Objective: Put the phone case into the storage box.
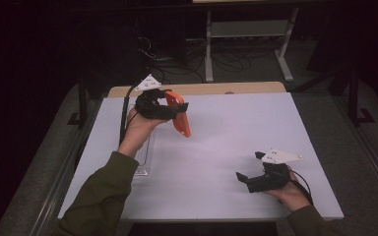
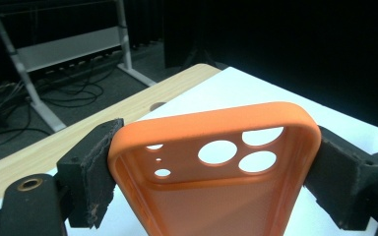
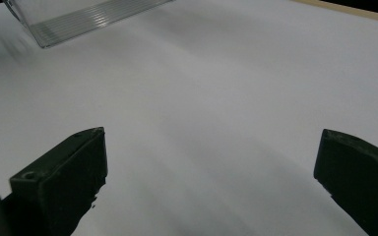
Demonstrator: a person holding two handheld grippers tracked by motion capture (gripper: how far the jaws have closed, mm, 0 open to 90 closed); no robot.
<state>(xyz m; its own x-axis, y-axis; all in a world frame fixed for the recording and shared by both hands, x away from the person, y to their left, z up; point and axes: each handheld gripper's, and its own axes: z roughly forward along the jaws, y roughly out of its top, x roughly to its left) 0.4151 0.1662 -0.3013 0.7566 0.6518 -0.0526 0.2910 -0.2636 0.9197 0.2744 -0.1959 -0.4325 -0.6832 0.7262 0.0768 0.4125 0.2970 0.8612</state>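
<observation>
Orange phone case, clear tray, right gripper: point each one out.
Orange phone case [image 2: 216, 196], left gripper view, on its inner back below the camera holes.
Clear tray [image 3: 78, 17], right gripper view, on its ribbed wall.
Right gripper [image 1: 248, 181], high view, midway between its open jaws.

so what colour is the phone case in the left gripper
Orange; the phone case shows best in the left gripper view.

Dark room, grey floor [image 1: 39, 162], white metal rack [image 1: 248, 29], tangled cables [image 1: 177, 61]
</observation>
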